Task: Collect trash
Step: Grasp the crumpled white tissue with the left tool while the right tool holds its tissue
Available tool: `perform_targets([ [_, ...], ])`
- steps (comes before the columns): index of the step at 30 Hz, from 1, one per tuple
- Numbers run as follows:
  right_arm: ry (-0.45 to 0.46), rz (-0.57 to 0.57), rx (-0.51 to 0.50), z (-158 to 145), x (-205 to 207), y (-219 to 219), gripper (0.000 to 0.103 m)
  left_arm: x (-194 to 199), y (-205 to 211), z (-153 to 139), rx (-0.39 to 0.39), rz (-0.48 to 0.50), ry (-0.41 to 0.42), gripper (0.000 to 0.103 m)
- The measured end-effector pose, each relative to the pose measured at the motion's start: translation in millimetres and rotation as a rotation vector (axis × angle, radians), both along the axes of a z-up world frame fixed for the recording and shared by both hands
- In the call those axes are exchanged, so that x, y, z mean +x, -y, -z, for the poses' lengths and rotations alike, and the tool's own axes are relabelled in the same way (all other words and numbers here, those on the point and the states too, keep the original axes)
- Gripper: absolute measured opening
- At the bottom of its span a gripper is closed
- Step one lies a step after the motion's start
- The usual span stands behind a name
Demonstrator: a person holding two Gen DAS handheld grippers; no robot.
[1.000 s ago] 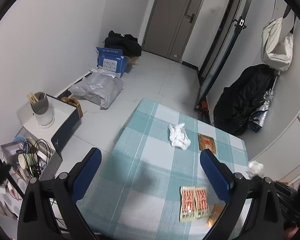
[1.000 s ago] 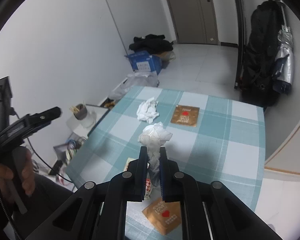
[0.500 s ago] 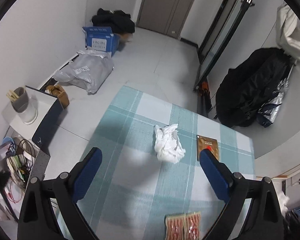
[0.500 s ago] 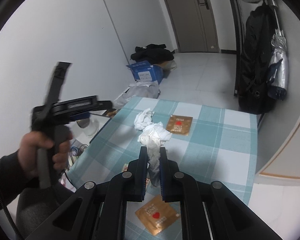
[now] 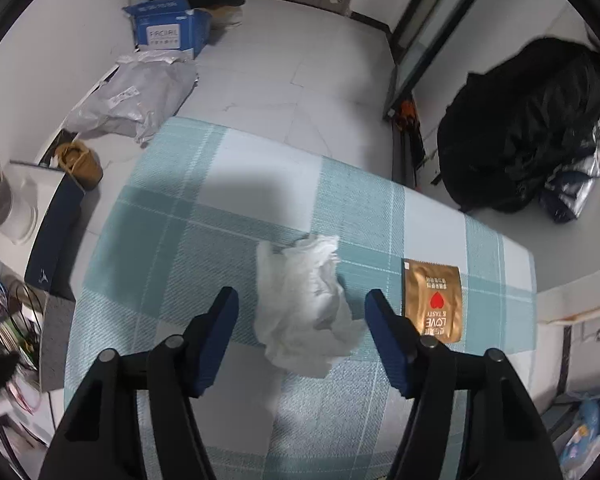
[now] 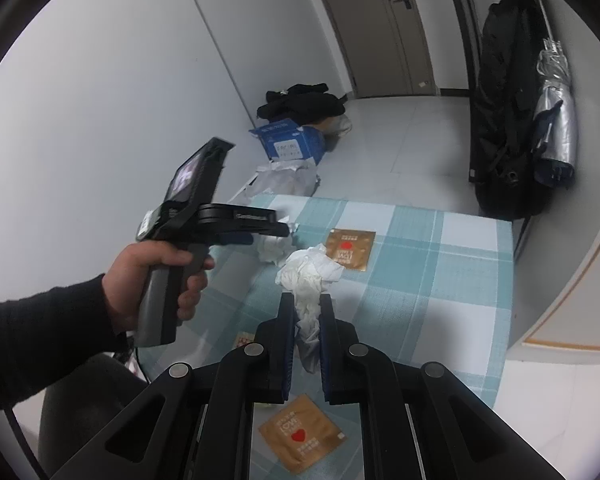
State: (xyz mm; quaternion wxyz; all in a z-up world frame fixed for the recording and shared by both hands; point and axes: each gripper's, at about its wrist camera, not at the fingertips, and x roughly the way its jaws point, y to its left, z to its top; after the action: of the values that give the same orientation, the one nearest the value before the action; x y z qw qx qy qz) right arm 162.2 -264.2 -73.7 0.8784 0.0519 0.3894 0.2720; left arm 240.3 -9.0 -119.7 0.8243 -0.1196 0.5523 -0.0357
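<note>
Over checked tablecloth (image 5: 228, 208), left hand-held gripper (image 5: 302, 304) narrowing around crumpled tissue (image 5: 304, 300), untouched, right hand-held gripper (image 6: 306, 306) clamping tissue wad (image 6: 306, 276)

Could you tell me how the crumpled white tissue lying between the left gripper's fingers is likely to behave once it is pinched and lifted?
The crumpled tissue looks soft and folded, so it will probably squash flat as the left gripper, whose jaws have just been closing around it, pinches. It likely weighs almost nothing. It should hang limp, much as the tissue wad droops from the shut right gripper.
</note>
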Motion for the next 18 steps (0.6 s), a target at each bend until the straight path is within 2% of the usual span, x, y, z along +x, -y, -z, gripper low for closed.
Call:
perform_targets([
  [1, -0.001, -0.004, -0.002, 0.4, -0.2, -0.5, 0.010, 0.2, 3.6, 0.9, 0.015, 0.014, -0.010, 0.049],
  [3, -0.007, -0.010, -0.001, 1.8, 1.0, -0.3, 0.010, 2.4, 5.8, 5.0, 0.052, 0.014, -0.044, 0.032],
  [4, -0.012, -0.011, 0.001, 2.1, 0.9, 0.0, 0.010, 2.1, 5.3, 2.3, 0.065, 0.010, -0.028, 0.029],
  [5, -0.015, -0.011, 0.003, 2.7, 1.8, 0.9, 0.010, 1.4, 6.4, 1.4, 0.059, 0.018, -0.031, 0.018],
  [6, -0.017, -0.010, 0.006, 2.7, 2.0, 1.4, 0.010, 3.1, 5.7, 2.9, 0.056, 0.024, -0.043, 0.013],
  [9, -0.015, -0.013, 0.014, 1.1, 0.1, 3.0, 0.010, 2.1, 6.9, 2.3, 0.078, 0.028, -0.040, 0.007],
  [15, -0.014, -0.007, 0.018, 1.1, -0.1, 4.5, 0.010, -6.9, 9.7, -3.6, 0.117, 0.061, -0.012, 0.005],
  [18, -0.016, 0.005, 0.021, 0.9, 0.9, 6.5, 0.010, -19.0, 4.6, -15.2, 0.098, 0.070, 0.023, 0.004],
])
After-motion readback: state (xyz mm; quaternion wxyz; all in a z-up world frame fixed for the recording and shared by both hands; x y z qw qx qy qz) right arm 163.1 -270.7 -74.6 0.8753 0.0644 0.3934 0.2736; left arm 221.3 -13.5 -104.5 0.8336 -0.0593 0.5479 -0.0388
